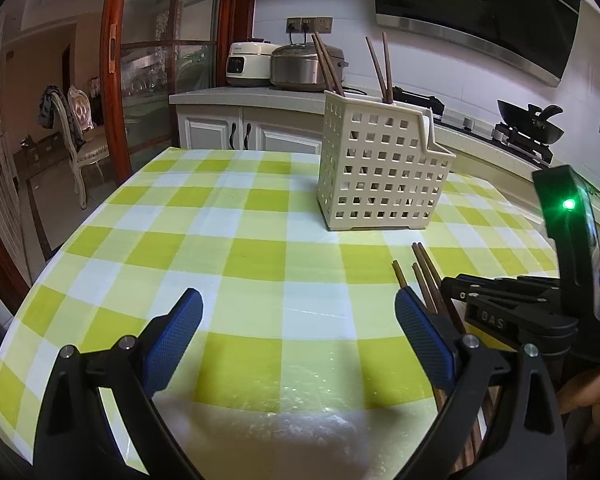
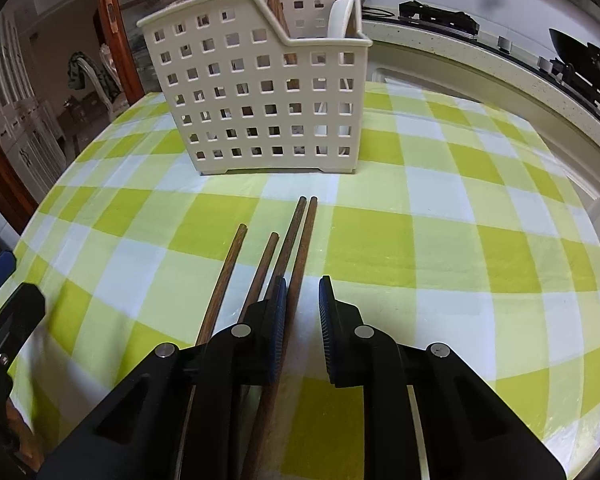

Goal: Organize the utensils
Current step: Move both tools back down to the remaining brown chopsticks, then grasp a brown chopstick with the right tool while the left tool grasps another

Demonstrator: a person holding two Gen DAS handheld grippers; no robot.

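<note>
A cream perforated utensil holder (image 1: pixel 380 168) stands on the checked table, with brown chopsticks (image 1: pixel 382 68) standing in it; in the right wrist view the holder (image 2: pixel 256 92) also holds a white spoon (image 2: pixel 340 16). Several brown chopsticks (image 2: pixel 288 248) lie on the cloth in front of it, also seen in the left wrist view (image 1: pixel 424 276). My right gripper (image 2: pixel 302 312) is open, low over them, with the rightmost chopstick between its jaws beside the left pad. My left gripper (image 1: pixel 298 332) is open and empty, left of the chopsticks.
The table carries a green-and-white checked cloth (image 1: pixel 220 240). Behind it a counter holds two rice cookers (image 1: pixel 284 64) and a stove with a wok (image 1: pixel 530 122). A glass door and a chair (image 1: pixel 74 120) stand at the left.
</note>
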